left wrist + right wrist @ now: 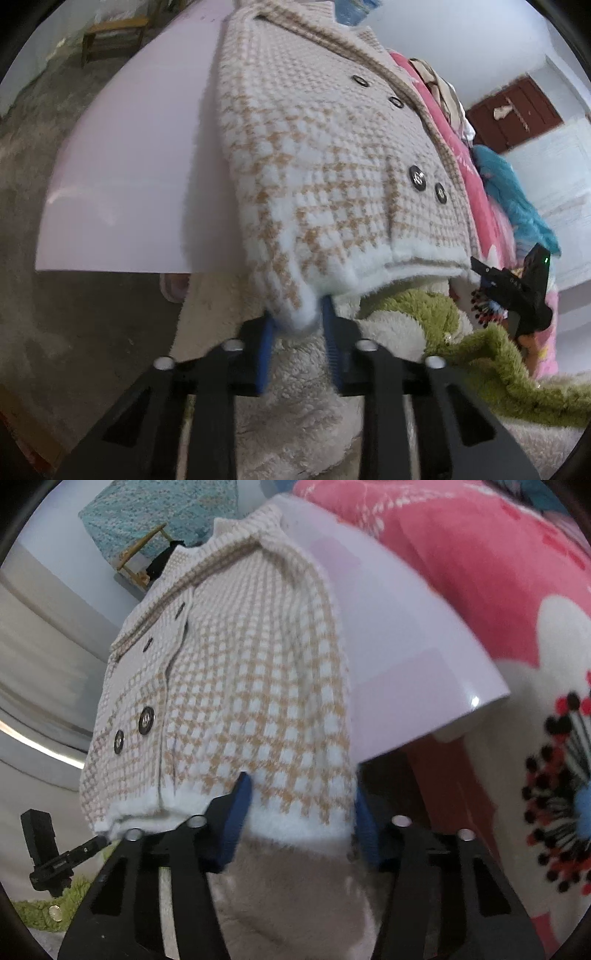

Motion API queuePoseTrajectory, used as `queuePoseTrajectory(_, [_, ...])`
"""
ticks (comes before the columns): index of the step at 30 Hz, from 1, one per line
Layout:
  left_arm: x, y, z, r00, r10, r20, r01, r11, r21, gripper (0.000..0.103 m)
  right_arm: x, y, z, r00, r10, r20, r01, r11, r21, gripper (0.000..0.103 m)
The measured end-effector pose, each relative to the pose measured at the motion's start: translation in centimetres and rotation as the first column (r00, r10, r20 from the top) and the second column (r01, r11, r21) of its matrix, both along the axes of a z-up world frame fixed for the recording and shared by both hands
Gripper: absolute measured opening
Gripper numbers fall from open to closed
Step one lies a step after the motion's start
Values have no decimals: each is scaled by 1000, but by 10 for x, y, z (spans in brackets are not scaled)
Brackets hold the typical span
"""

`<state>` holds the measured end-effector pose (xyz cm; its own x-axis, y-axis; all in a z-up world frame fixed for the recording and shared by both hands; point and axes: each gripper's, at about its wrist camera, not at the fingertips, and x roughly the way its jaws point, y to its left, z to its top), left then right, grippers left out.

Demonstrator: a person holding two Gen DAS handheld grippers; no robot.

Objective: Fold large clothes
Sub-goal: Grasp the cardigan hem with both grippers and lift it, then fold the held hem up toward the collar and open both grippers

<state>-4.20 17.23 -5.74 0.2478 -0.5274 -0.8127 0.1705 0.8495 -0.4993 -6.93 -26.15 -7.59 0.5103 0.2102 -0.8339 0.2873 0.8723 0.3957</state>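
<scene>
Both grippers pinch coat hem, fold barely begun.
Left gripper (299, 325) and right gripper (299, 805) clamp checked coat (314, 147) at lower frame; coat lies flat on white board (129, 166).

We see both fisheye views in soft, even, rather dim indoor light, with black vignetting curving the corners. The white worktop (424, 657) shows a small glare spot at its corner and casts shadow beneath. Edges bend strongly. The checked knit jacket (332, 166) looks slightly soft, and motion blur smears the right view's left side.

Two close, down-tilted views, shared jacket (332, 177)
</scene>
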Motion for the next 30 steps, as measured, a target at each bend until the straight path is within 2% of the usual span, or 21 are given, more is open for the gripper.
queuePoseTrajectory(3, [-7,-3,17,998,-15,61,16,1000,-12,10,-7,5,11,1000,22,-9,-22,998,-58,8])
queuePoseTrajectory(7, [-10,-8,45,987,-35,157,39,999,-19,8,-16,5,36,999,19,36,-16,996,-88,6])
queuePoseTrajectory(10, [-6,-11,66,976,-38,216,49,998,-49,8,-21,4,58,995,17,102,-9,997,-75,6])
queuePoseTrajectory(15, [22,-12,96,956,-4,293,33,995,-95,7,-3,1,95,976,22,217,-6,997,-72,6])
queuePoseTrajectory(20, [65,-6,110,935,55,350,-32,997,-71,7,44,0,123,952,31,304,-3,996,-94,6])
queuePoseTrajectory(25, [123,-1,115,918,93,385,-89,996,-28,7,105,-11,135,938,32,344,3,995,-99,6])
queuePoseTrajectory(30, [188,-1,101,932,115,343,-128,992,15,7,176,-20,124,943,21,332,0,998,-62,6])
